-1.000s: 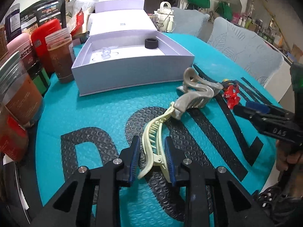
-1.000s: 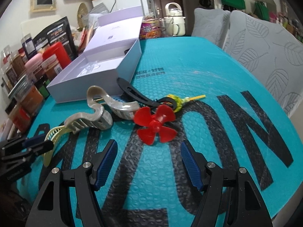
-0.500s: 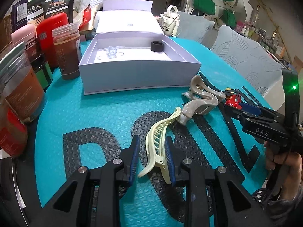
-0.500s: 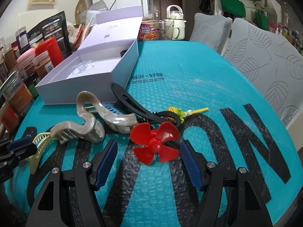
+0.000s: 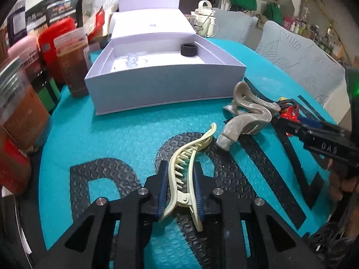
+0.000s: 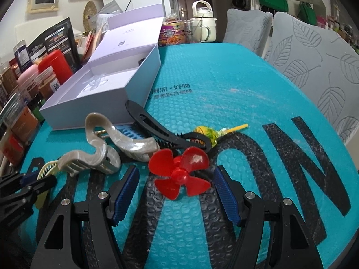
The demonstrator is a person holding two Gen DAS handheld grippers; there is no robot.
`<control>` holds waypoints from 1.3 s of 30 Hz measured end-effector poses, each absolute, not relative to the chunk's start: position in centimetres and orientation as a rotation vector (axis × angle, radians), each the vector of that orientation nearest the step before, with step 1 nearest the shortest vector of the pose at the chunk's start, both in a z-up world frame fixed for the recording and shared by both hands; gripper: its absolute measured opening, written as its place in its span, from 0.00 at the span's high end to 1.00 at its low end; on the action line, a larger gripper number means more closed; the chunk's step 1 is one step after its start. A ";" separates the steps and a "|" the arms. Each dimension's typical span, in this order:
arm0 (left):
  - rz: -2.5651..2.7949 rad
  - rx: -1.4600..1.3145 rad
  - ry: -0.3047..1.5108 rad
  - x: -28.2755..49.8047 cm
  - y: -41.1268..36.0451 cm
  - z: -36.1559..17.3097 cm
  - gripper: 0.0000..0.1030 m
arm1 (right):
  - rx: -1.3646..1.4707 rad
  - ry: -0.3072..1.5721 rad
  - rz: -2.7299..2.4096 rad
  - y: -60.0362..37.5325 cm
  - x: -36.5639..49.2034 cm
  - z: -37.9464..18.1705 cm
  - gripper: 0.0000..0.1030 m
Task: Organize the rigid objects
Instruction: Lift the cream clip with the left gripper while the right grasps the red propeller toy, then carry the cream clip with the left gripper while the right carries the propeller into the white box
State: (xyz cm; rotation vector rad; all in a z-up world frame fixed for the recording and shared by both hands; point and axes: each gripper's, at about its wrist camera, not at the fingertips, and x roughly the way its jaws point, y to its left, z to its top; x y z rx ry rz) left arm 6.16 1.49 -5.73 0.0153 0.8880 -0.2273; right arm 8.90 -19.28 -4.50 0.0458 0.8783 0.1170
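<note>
My left gripper (image 5: 180,165) is shut on a cream hair clip (image 5: 188,154) near its hinge, the toothed end pointing away over the teal mat (image 5: 125,139). A grey marbled claw clip (image 5: 246,121) lies just beyond it. In the right wrist view my right gripper (image 6: 176,172) stands open around a red propeller (image 6: 179,176) on the mat, pads apart from the blades. Behind the propeller lie a black hair clip (image 6: 161,130), a blue toothed piece (image 6: 129,132) and a wrapped lollipop (image 6: 208,132). The open lilac box (image 5: 157,89) holds a black ring (image 5: 189,50) and a clear piece (image 5: 131,59).
Jars and red and pink containers (image 5: 65,44) crowd the mat's left edge beside the box. The box lid (image 6: 125,42) lies open behind it. A cream kettle (image 6: 203,24) stands at the far end. Grey leaf-patterned chairs (image 6: 314,51) line the right side.
The left jaws have tightened on the cream clip, which now sits straighter between the pads. The right gripper has come forward, so the red propeller now lies between its fingers.
</note>
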 end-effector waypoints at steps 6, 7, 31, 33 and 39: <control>-0.249 -0.015 0.884 5.9 2.0 -5.4 0.79 | 0.027 0.878 0.133 -18.8 9.7 -4.6 0.47; -0.246 -0.022 0.886 5.8 2.1 -5.4 0.79 | 0.025 0.889 0.138 -18.7 9.8 -4.7 0.58; -0.196 -0.072 0.869 3.1 3.2 -4.7 0.79 | 0.011 0.846 0.217 -17.3 5.3 -3.4 0.58; -0.191 -0.061 0.861 2.7 3.2 -4.4 0.79 | 0.008 0.840 0.233 -16.9 4.9 -3.1 0.58; -0.192 -0.065 0.841 1.8 3.1 -3.3 0.79 | 0.011 0.831 0.302 -15.4 3.7 -2.0 0.58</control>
